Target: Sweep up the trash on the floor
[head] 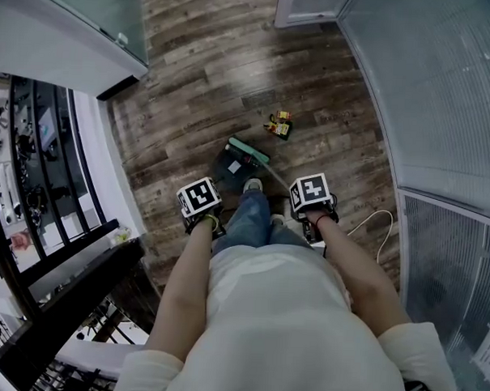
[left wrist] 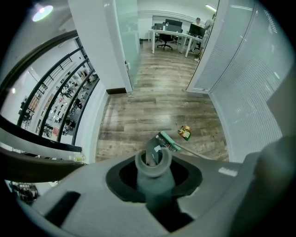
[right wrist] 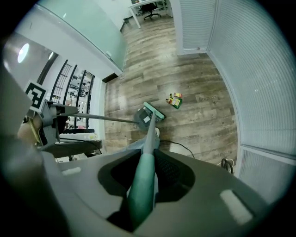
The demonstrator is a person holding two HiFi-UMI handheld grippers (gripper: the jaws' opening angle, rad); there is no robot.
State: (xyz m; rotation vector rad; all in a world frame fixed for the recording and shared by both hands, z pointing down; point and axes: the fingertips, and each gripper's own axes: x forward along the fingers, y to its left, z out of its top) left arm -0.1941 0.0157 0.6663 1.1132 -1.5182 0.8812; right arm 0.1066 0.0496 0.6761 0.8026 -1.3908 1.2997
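Note:
The trash [head: 279, 126], a small yellow, red and green wrapper pile, lies on the wood floor ahead of my feet. Just short of it rest the green broom head [head: 248, 152] and the dark dustpan [head: 228, 167]. My left gripper [head: 200, 203] is shut on the grey dustpan handle [left wrist: 152, 167], with the dustpan [left wrist: 153, 149] below it and the trash [left wrist: 185, 132] to its right. My right gripper [head: 314, 200] is shut on the teal broom handle [right wrist: 142, 183], which runs down to the broom head [right wrist: 153, 111] beside the trash [right wrist: 175, 100].
A ribbed glass wall [head: 444, 94] curves along the right. A white cable [head: 373, 225] lies on the floor by it. A white column and black railing [head: 64, 248] over a drop stand at the left. Office desks [left wrist: 173, 33] stand far down the corridor.

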